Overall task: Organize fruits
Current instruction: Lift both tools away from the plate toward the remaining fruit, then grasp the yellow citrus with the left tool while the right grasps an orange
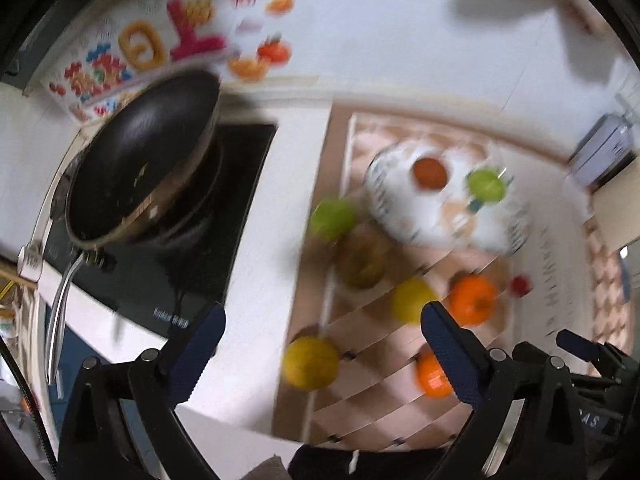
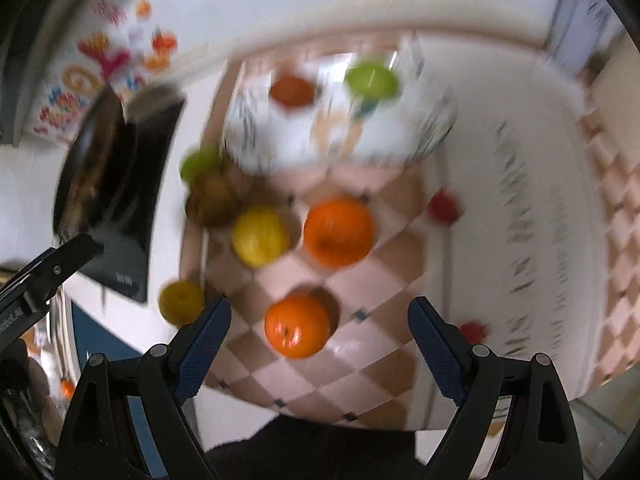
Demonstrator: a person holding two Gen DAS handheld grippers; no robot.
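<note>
**Both grippers empty above scattered fruit**

The right gripper [image 2: 319, 312] has its fingers [image 2: 204, 344] spread wide with nothing between them. It hangs over the checkered mat [image 2: 360, 376], and the near orange [image 2: 297, 326] sits centred in the gap ahead, apart from both fingers. That framing suggests it is lined up as the next pick. The orange's stem dimple faces up and a little toward the camera; being round, it has no long axis to align with, so any closing direction should do.

The left gripper [image 1: 322, 320] is also wide and empty, hovering over the mat's left edge. A yellow-green fruit [image 1: 311, 362] lies between its fingers in view, close to that edge, with a yellow fruit [image 1: 412, 300] and another orange [image 1: 472, 300] further out.

Beyond them, a brown fruit [image 2: 212, 200] touches a green fruit [image 2: 198, 164] just beside the bowl [image 2: 256, 136]. The bowl already holds a dark orange fruit [image 2: 291, 90] and a green one [image 2: 372, 78], so it is probably the collecting place, and the task looks early on. Two small red things [image 2: 444, 205] lie to the right on the surface; blur hides what they are.

A pan [image 1: 140, 160] rests on the cooktop [image 1: 240, 168] at left, well apart from the fruit.
</note>
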